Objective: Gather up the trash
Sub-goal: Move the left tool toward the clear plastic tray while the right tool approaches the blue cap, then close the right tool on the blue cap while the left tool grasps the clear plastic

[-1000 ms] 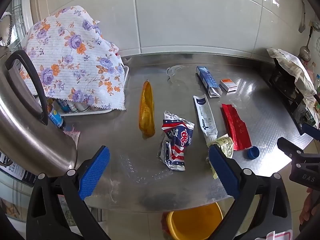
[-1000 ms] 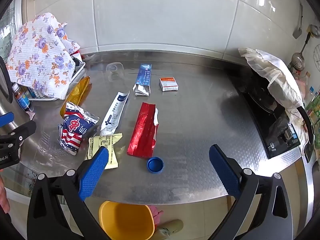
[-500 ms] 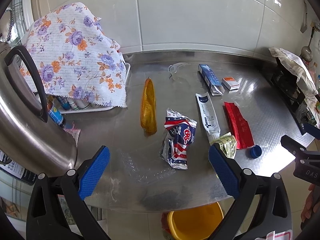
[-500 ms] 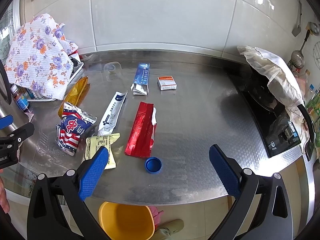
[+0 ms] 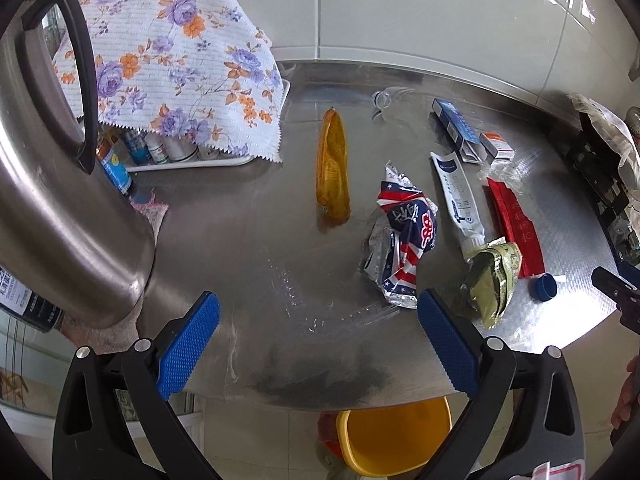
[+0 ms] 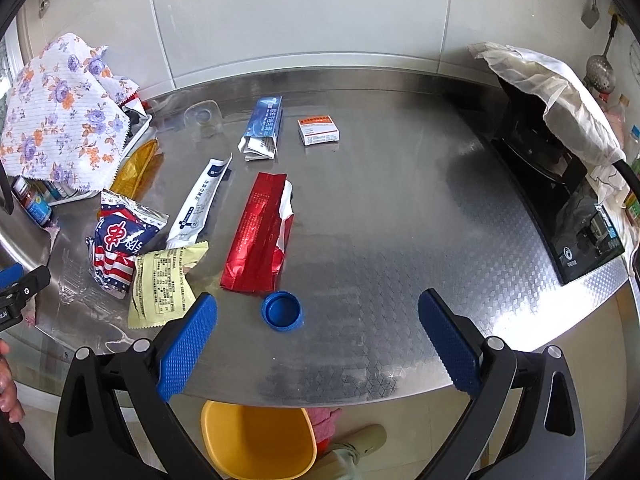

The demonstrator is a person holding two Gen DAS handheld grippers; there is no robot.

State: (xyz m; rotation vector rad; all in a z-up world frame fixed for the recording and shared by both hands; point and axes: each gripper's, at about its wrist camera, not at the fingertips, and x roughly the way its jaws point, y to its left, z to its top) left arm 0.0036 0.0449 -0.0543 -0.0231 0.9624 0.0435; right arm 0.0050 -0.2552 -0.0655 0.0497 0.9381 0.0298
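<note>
Trash lies on the steel counter (image 6: 400, 208): a red foil pouch (image 6: 256, 236), a blue bottle cap (image 6: 281, 311), a pale yellow sachet (image 6: 162, 280), a stars-and-stripes wrapper (image 5: 404, 240), a white tube (image 5: 458, 200), an orange wrapper (image 5: 333, 172), a blue carton (image 6: 262, 126) and a small white box (image 6: 319, 131). A yellow bin (image 6: 256, 444) sits on the floor below the counter edge. My left gripper (image 5: 318, 344) is open and empty, near the front edge before the striped wrapper. My right gripper (image 6: 318, 344) is open and empty, just behind the cap.
A large steel kettle (image 5: 52, 200) stands at the left. A floral cloth (image 5: 172, 56) covers a tray of small bottles. A black stove (image 6: 560, 200) with a white cloth is on the right. A clear plastic piece (image 6: 202, 114) lies near the back wall.
Both grippers have moved forward and closer to the counter; the trash looks larger. The left view has shifted towards the kettle. Nothing was picked up.
</note>
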